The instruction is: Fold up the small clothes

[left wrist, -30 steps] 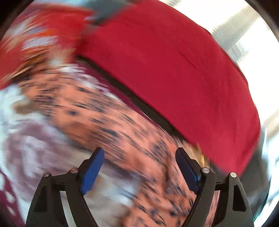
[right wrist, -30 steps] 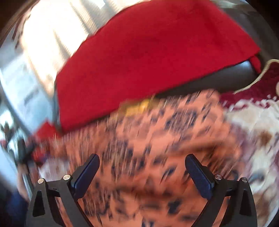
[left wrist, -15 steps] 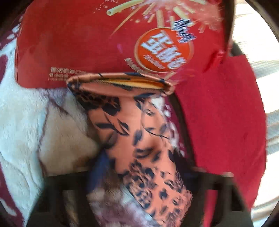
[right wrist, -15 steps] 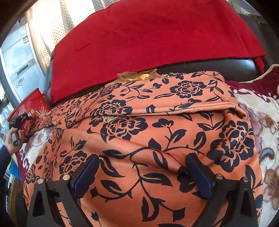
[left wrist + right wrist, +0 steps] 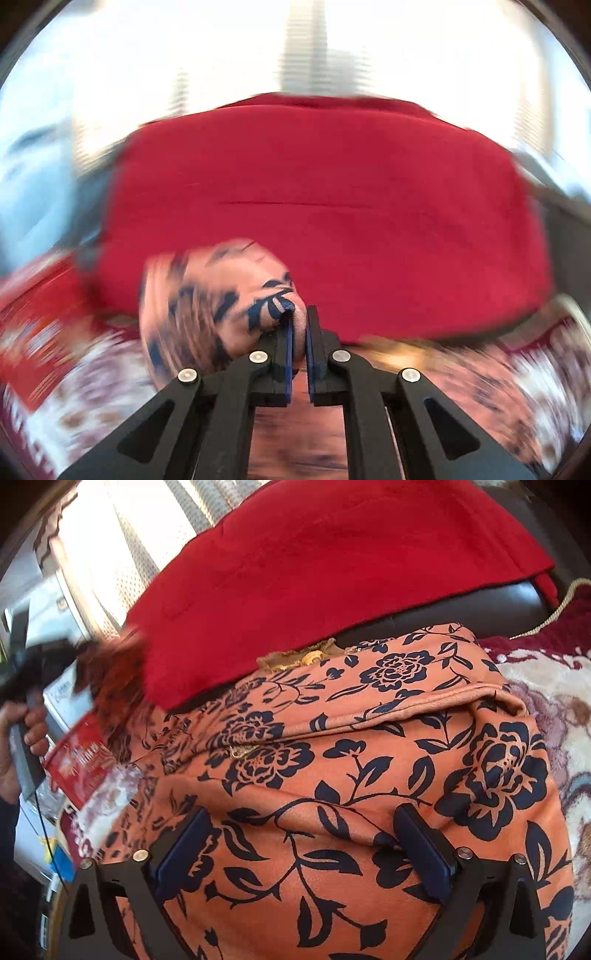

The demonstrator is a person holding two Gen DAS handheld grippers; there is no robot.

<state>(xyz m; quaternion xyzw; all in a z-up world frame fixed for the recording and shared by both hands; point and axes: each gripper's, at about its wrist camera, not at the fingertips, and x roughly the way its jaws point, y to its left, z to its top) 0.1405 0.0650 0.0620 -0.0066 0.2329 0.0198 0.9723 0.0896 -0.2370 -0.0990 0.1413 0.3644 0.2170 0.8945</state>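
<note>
Both raised: left hand-held gripper (image 5: 299, 325) pinching floral garment (image 5: 369, 775); right (image 5: 303, 849) gaping.

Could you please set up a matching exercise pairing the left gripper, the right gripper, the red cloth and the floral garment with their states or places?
Things:
1. left gripper
2. right gripper
3. red cloth
4. floral garment

States or places:
A. draped over the dark backrest behind
B. open, jaws wide over the fabric
C. orange with dark blue flowers, partly folded
D. shut on a bunch of fabric

Pairs: 1-D, 2-B, 3-A, 4-C
</note>
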